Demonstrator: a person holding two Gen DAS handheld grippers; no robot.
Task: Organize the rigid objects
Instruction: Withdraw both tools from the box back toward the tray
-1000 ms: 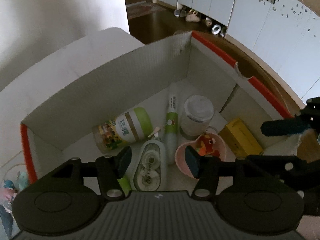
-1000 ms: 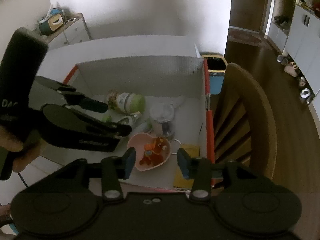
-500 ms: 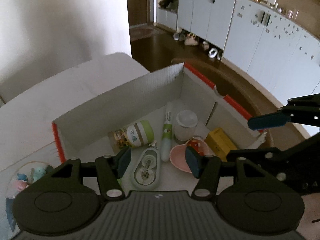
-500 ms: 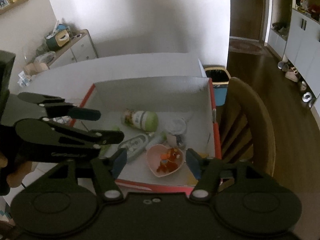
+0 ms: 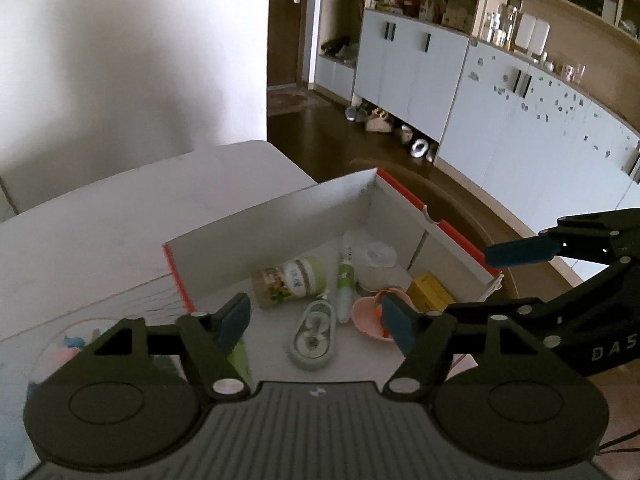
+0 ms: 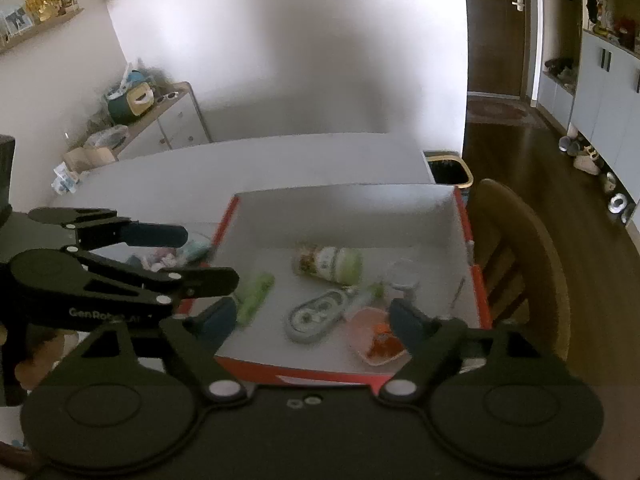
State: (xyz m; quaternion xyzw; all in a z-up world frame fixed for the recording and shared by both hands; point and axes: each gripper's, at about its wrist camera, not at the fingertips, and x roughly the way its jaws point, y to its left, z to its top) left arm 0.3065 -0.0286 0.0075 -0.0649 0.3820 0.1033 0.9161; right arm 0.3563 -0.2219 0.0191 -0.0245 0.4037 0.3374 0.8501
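Observation:
A white cardboard box with a red rim [image 5: 404,200] [image 6: 466,220] stands on the white table. Inside lie a green-lidded jar [image 5: 292,282] [image 6: 332,264], a grey correction-tape dispenser [image 5: 314,334] [image 6: 316,314], a pink heart dish with an orange figure [image 5: 366,316] [image 6: 372,336], a green-white tube [image 5: 345,280], a clear lidded cup [image 5: 376,260] and a yellow packet [image 5: 430,290]. My left gripper [image 5: 316,318] [image 6: 192,258] hovers above the box's near left side, jaws opening, nothing between them. My right gripper [image 6: 312,320] [image 5: 492,280] hangs over the near edge, jaws also opening and empty.
A clear bowl of small pastel items [image 5: 72,344] [image 6: 168,256] sits on the table left of the box. A wooden chair [image 6: 520,248] stands against the box's right side. A bin [image 6: 448,168] stands past the table's far corner, and cabinets [image 5: 500,120] line the room.
Both grippers have risen and drawn back from the box, which now looks smaller and farther. Both pairs of jaws have spread wider. The objects in the box have stayed in place.

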